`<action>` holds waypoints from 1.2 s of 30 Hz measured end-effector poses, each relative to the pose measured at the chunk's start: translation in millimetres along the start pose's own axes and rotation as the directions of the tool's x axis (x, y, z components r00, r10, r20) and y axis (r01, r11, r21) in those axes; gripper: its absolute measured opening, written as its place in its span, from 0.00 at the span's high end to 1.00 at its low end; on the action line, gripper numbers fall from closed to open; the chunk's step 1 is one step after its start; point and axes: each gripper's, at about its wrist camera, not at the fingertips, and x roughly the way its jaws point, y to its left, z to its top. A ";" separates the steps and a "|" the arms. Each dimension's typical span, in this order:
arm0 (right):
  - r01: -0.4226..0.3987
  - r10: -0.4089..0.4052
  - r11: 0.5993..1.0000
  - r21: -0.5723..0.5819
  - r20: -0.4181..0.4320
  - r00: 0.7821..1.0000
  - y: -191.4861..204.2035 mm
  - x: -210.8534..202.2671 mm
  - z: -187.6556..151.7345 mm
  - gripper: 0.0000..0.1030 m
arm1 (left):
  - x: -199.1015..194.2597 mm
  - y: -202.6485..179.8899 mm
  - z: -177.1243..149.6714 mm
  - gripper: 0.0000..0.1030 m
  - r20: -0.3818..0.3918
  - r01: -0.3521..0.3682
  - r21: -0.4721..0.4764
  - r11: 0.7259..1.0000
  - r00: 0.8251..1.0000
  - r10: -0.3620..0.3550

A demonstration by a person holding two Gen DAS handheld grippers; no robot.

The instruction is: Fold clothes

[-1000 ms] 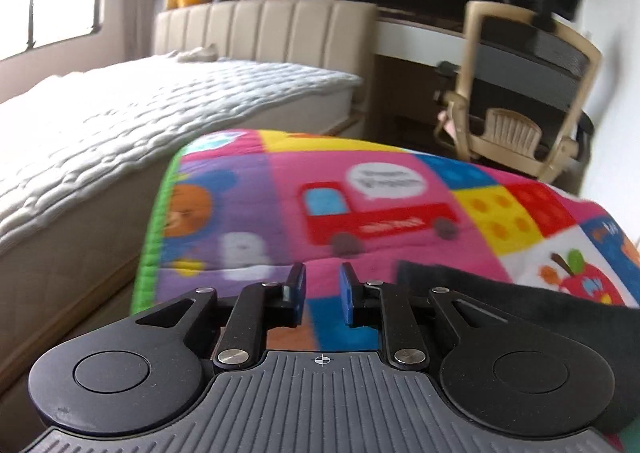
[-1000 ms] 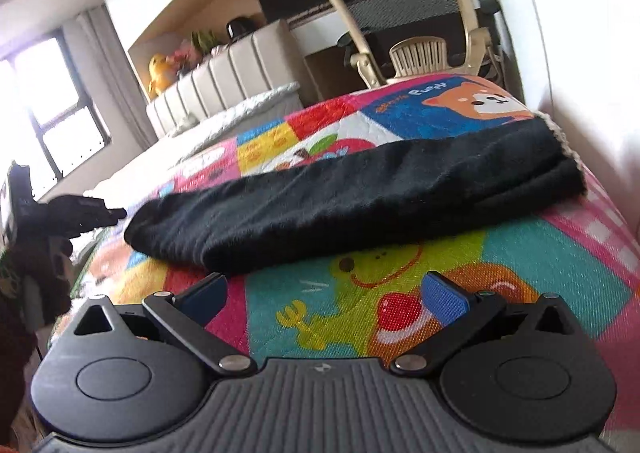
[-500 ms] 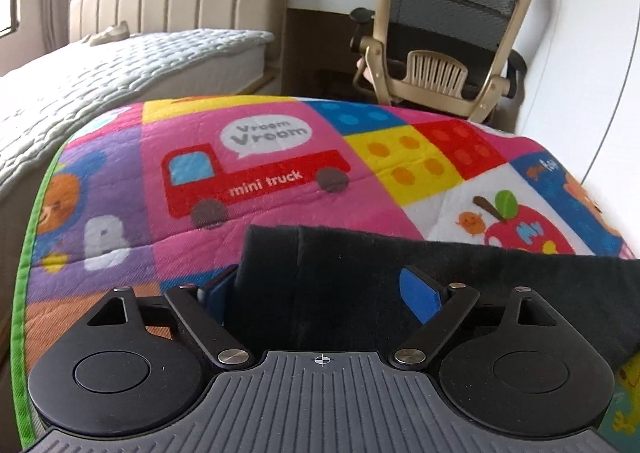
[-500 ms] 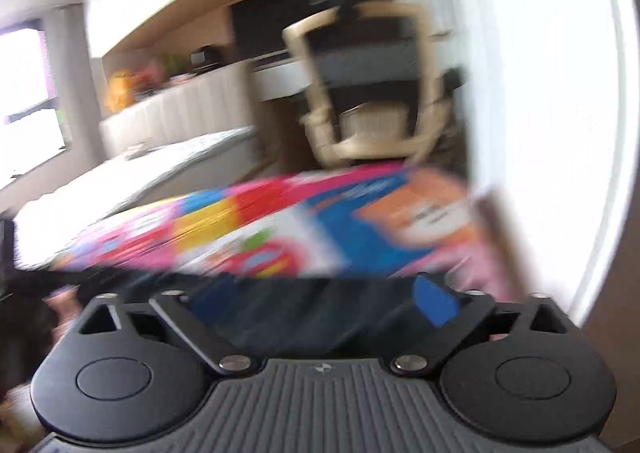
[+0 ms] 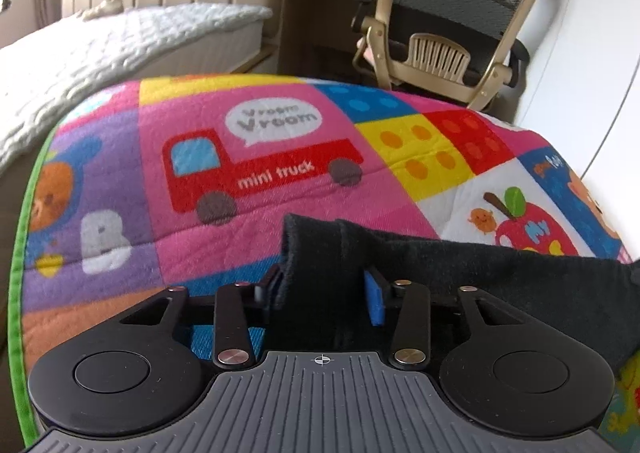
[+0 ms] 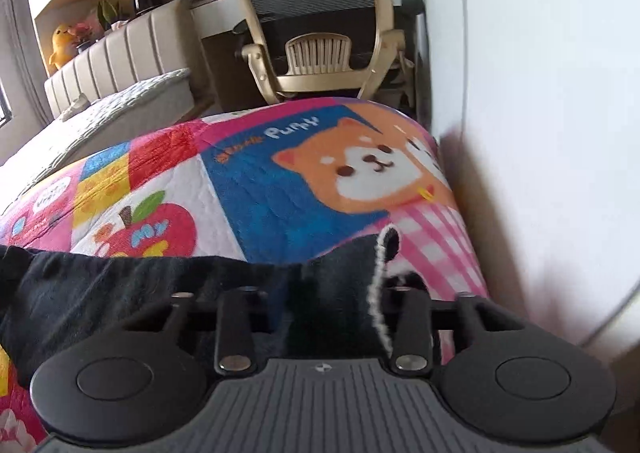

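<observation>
A black garment (image 5: 500, 273) lies folded into a long strip across a colourful quilted play mat (image 5: 260, 173). My left gripper (image 5: 324, 293) is at its left end. The jaws are closing, and the blue pads (image 5: 375, 299) press the bunched black cloth from both sides. In the right wrist view the same garment (image 6: 120, 285) runs off to the left. My right gripper (image 6: 332, 293) is at its right end, also closing. The cloth, with a white fleecy edge (image 6: 378, 285), is gathered between the fingers and hides the pads.
The mat (image 6: 260, 181) ends close to a white wall (image 6: 540, 93) on the right. A beige office chair (image 5: 452, 25) stands just beyond the far edge. A bed with a white quilt (image 5: 100, 49) runs along the left.
My left gripper moved right onto the garment's left end, opened wide, then closed on it. My right gripper swung right to the other end and narrowed from wide open onto the cloth.
</observation>
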 end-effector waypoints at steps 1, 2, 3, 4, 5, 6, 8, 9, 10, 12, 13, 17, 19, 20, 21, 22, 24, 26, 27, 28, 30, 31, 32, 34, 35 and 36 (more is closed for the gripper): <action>0.001 0.000 1.000 -0.019 0.013 1.000 3.4 2.4 5.4 0.77 | -1.3 -0.8 1.1 0.67 0.019 -0.008 0.011 1.000 1.000 0.008; -0.006 0.007 0.999 -0.042 0.029 1.000 7.7 4.9 10.0 0.80 | -2.3 -0.4 3.4 0.70 0.034 -0.011 0.012 1.000 0.999 0.011; -0.016 0.019 0.998 -0.063 0.045 0.999 11.9 7.2 15.0 0.82 | -2.7 1.6 7.0 0.72 0.044 -0.009 0.002 1.000 0.999 0.008; -0.024 0.029 0.996 -0.082 0.061 0.998 16.2 9.3 20.4 0.83 | -2.9 3.9 11.0 0.73 0.054 -0.005 -0.010 1.000 0.999 0.006; -0.026 0.034 0.995 -0.092 0.078 0.996 20.4 10.9 27.1 0.84 | -3.3 6.3 14.8 0.73 0.065 -0.009 -0.024 1.000 0.998 0.011; -0.029 0.039 0.995 -0.094 0.097 0.995 23.5 11.7 34.0 0.84 | -3.7 8.7 18.6 0.74 0.077 -0.016 -0.037 0.999 0.997 0.018; -0.037 0.048 0.995 -0.089 0.120 0.992 26.2 11.6 44.4 0.85 | -6.3 12.9 23.8 0.75 0.099 -0.036 -0.055 0.998 0.994 0.041; -0.040 0.050 0.996 -0.083 0.116 0.992 25.0 12.2 47.0 0.85 | -7.9 14.9 24.7 0.75 0.102 -0.044 -0.059 0.997 0.994 0.050; -0.043 0.052 0.996 -0.077 0.112 0.992 23.7 12.7 49.6 0.85 | -8.9 16.8 24.1 0.75 0.097 -0.047 -0.060 0.997 0.994 0.053; -0.040 0.045 0.998 -0.053 0.108 0.993 18.5 13.1 50.7 0.77 | -9.7 20.4 20.3 0.73 0.075 -0.049 -0.051 0.997 0.996 0.053; -0.032 0.036 0.999 -0.034 0.116 0.993 14.0 11.2 49.6 0.71 | -10.4 22.4 18.7 0.69 0.069 -0.052 -0.051 0.997 0.996 0.056; -0.021 0.014 0.999 0.043 0.168 0.986 -2.1 2.4 47.4 0.62 | -16.0 34.9 23.4 0.52 0.087 -0.056 -0.111 0.992 0.994 0.066; -0.017 0.008 0.999 0.050 0.168 0.986 -2.7 6.4 47.4 0.62 | -15.2 37.5 29.9 0.48 0.096 -0.050 -0.134 0.990 0.993 0.063; -0.012 0.004 0.999 0.045 0.164 0.986 -1.1 9.6 47.7 0.62 | -12.8 36.7 32.9 0.44 0.094 -0.051 -0.138 0.989 0.994 0.064; -0.008 0.002 0.999 0.038 0.159 0.987 0.8 13.9 48.7 0.62 | -8.5 35.2 35.7 0.37 0.085 -0.052 -0.140 0.989 0.994 0.065; -0.002 -0.003 0.999 0.032 0.151 0.989 3.0 18.9 49.7 0.62 | -3.3 33.7 37.5 0.33 0.073 -0.056 -0.144 0.988 0.995 0.068; 0.009 -0.013 0.999 0.032 0.120 0.993 6.7 32.1 51.1 0.62 | 8.8 30.5 39.1 0.31 0.041 -0.080 -0.151 0.985 0.995 0.087; 0.014 -0.015 1.000 0.018 0.089 0.996 10.3 44.1 50.6 0.64 | 17.7 27.7 38.0 0.35 0.020 -0.098 -0.150 0.984 0.995 0.102; 0.016 -0.017 1.000 0.006 0.076 0.997 12.3 48.8 49.4 0.70 | 20.6 26.8 36.5 0.45 0.013 -0.102 -0.147 0.984 0.994 0.105; 0.021 -0.021 1.000 -0.002 0.071 0.997 13.6 50.4 47.5 0.91 | 22.2 25.9 35.2 0.52 0.008 -0.101 -0.142 0.985 0.995 0.103; 0.012 -0.012 1.000 -0.001 0.073 0.997 13.5 43.8 48.0 0.95 | 20.6 24.2 34.4 0.60 0.008 -0.107 -0.125 0.986 0.994 0.109; 0.004 -0.004 1.000 0.001 0.079 0.997 13.1 38.7 48.6 0.98 | 15.7 23.7 34.9 0.62 0.020 -0.107 -0.117 0.987 0.994 0.110; -0.001 0.001 1.000 -0.002 0.093 0.996 13.0 31.3 49.2 0.99 | 10.3 23.4 35.6 0.64 0.033 -0.105 -0.109 0.988 0.993 0.109; -0.013 0.015 1.000 -0.016 0.144 0.989 12.5 5.7 49.3 1.00 | -6.9 25.3 36.0 0.65 0.068 -0.081 -0.117 0.990 0.994 0.089; -0.029 0.031 0.999 -0.014 0.163 0.986 11.0 -8.3 48.6 1.00 | -17.0 26.6 35.5 0.66 0.086 -0.062 -0.126 0.990 0.994 0.073; -0.047 0.048 0.999 -0.012 0.181 0.982 8.9 -24.5 46.0 1.00 | -29.9 26.6 33.2 0.66 0.109 -0.039 -0.127 0.991 0.993 0.053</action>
